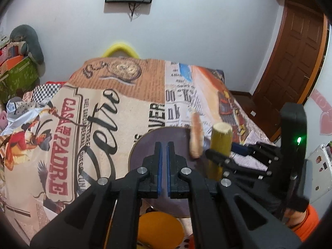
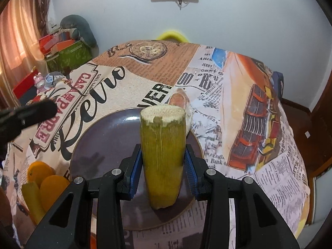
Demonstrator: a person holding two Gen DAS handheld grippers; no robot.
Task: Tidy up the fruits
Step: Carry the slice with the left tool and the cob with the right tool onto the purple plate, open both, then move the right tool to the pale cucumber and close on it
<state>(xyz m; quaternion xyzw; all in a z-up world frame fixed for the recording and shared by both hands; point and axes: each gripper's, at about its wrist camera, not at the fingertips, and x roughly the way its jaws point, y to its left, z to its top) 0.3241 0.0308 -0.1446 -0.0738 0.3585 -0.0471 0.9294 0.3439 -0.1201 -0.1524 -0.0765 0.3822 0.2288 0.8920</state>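
My right gripper [image 2: 164, 155] is shut on a yellow-green sugarcane stick [image 2: 162, 153] and holds it upright over the dark purple plate [image 2: 99, 145]. The stick [image 1: 220, 143] and right gripper [image 1: 228, 157] also show in the left wrist view. My left gripper [image 1: 164, 161] is nearly shut and empty above the plate [image 1: 149, 143]. A pale orange sweet potato [image 1: 196, 137] lies at the plate's far rim; it also shows behind the stick in the right wrist view [image 2: 179, 100]. Two oranges [image 2: 47, 178] and another cane stick [image 2: 33, 199] lie at the near left.
The table wears a printed newspaper-pattern cloth [image 2: 238, 103]. An orange [image 1: 159, 228] lies below my left gripper. A yellow chair back [image 2: 172, 35] stands behind the table. Cluttered boxes [image 2: 66, 49] are at the far left, a wooden door [image 1: 294, 62] at the right.
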